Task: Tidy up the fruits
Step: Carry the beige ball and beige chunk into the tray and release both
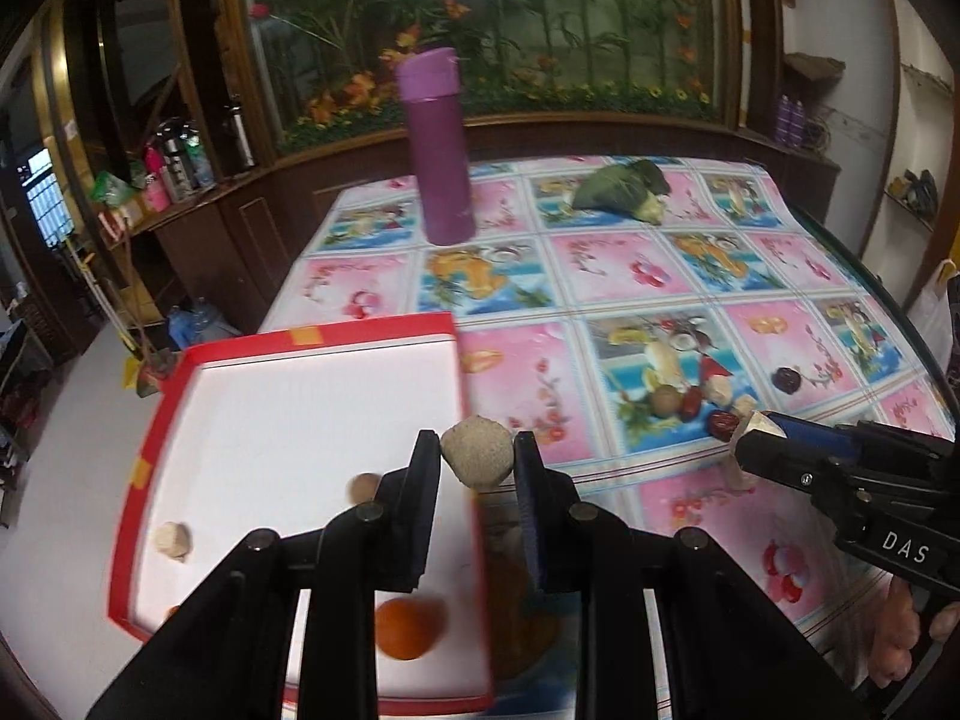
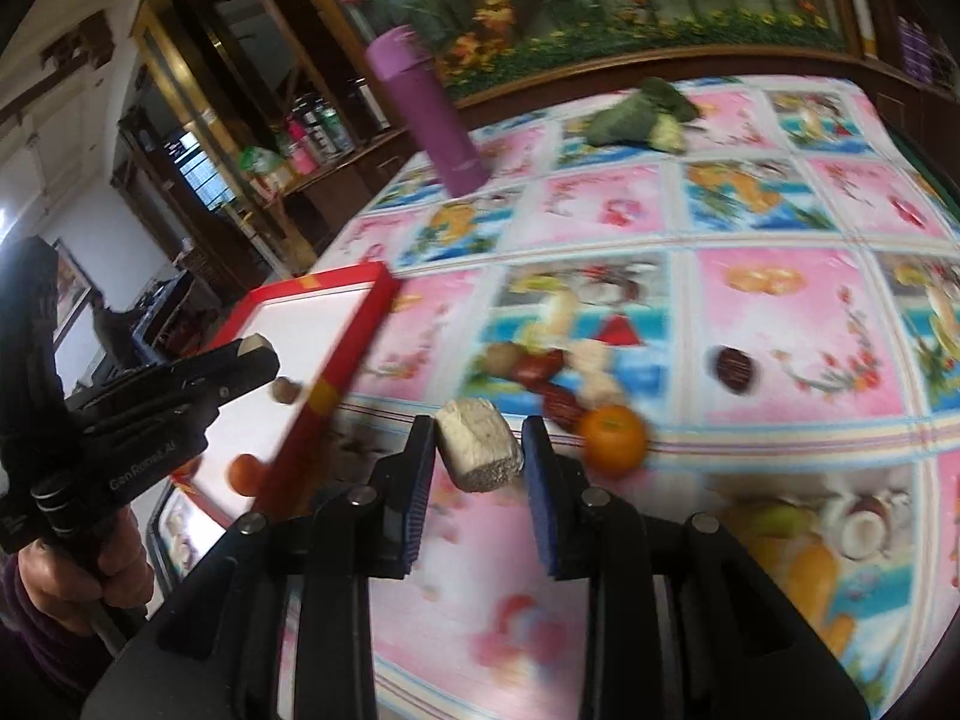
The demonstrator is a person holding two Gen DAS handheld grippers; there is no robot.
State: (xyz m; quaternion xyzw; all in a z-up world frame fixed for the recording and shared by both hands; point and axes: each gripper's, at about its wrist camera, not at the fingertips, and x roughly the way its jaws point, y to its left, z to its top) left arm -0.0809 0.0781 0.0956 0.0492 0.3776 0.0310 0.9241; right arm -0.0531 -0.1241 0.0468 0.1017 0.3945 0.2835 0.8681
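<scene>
The left gripper point(image 1: 477, 462) pinches one pale lump point(image 1: 478, 457) over the red tray point(image 1: 300, 336) edge, the right gripper point(image 2: 478, 450), marked "DAS", pinches another pale chunk point(image 2: 480, 447), one orange point(image 2: 613, 441) sits just beyond its right finger, and one purple bottle point(image 2: 429, 114) stands far behind.

The left tool point(image 1: 477, 456) partly hides a blurred orange point(image 1: 411, 627).
</scene>
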